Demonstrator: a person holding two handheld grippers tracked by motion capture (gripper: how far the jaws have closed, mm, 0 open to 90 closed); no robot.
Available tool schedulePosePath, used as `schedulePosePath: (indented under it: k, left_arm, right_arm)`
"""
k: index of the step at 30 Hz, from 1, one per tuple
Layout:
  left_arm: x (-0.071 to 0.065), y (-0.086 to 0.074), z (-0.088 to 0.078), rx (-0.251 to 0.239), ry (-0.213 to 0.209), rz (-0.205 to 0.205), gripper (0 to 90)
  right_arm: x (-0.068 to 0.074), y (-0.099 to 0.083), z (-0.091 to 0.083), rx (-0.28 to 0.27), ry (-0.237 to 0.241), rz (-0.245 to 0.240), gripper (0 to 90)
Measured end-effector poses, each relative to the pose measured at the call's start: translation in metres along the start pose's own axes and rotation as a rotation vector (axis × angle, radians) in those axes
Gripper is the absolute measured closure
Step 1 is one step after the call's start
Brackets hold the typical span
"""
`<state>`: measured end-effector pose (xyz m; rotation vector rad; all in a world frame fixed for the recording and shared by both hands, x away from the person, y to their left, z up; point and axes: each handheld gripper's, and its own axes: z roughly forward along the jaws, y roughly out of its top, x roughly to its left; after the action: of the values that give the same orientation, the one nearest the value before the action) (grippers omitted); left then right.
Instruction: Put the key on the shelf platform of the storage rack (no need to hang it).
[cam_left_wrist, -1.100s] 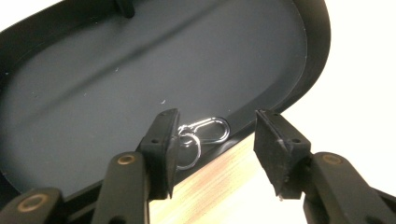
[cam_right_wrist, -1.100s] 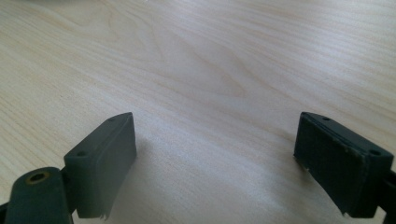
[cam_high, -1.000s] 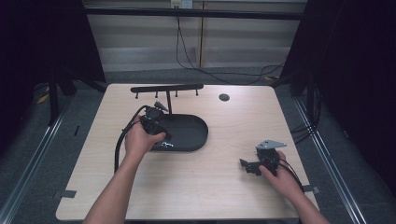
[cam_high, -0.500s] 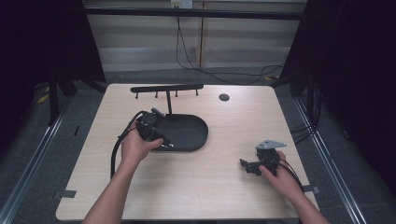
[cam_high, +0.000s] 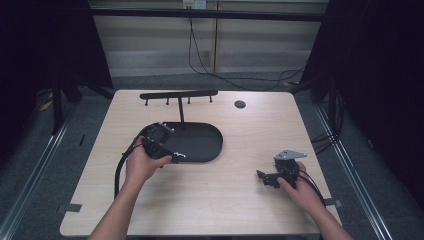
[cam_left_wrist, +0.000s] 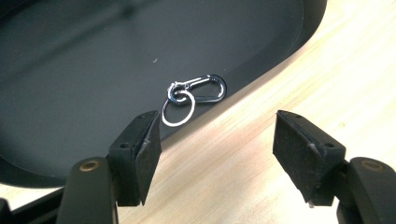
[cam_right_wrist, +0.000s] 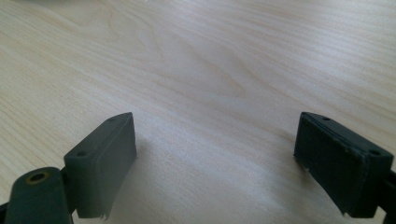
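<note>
A small black carabiner (cam_left_wrist: 205, 88) with a silver key ring (cam_left_wrist: 178, 109) lies on the near rim of a black oval base (cam_left_wrist: 93, 70). My left gripper (cam_left_wrist: 217, 135) hovers open just short of it, one jaw over the base and the other over the wood. In the high view the left gripper (cam_high: 169, 156) sits at the front-left edge of the oval base (cam_high: 202, 140), with the carabiner (cam_high: 179, 155) at its tips. At the table's right, my right gripper (cam_high: 261, 176) rests low and open; between the right gripper (cam_right_wrist: 217, 144) jaws is bare wood.
A black bar with several hooks (cam_high: 178, 94) stands on a post rising from the base's back. A small dark round disc (cam_high: 240, 104) lies at the back of the wooden table (cam_high: 220, 210). Cables trail from both grippers.
My left gripper has drawn back slightly toward the front-left edge of the oval base. The right gripper has stayed put.
</note>
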<state>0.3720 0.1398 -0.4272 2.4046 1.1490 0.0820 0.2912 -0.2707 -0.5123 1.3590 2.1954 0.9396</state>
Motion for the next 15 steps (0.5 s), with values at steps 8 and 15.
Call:
schedulePosePath:
  k: [8, 15]
  left_arm:
    - [0.003, -0.013, -0.001, -0.018, 0.009, 0.004, 29.7]
    - [0.005, -0.023, -0.003, -0.027, 0.000, 0.004, 27.2]
  right_arm:
    - [0.000, 0.000, 0.000, 0.000, 0.000, 0.000, 12.3]
    - [0.000, 0.000, 0.000, 0.000, 0.000, 0.000, 12.3]
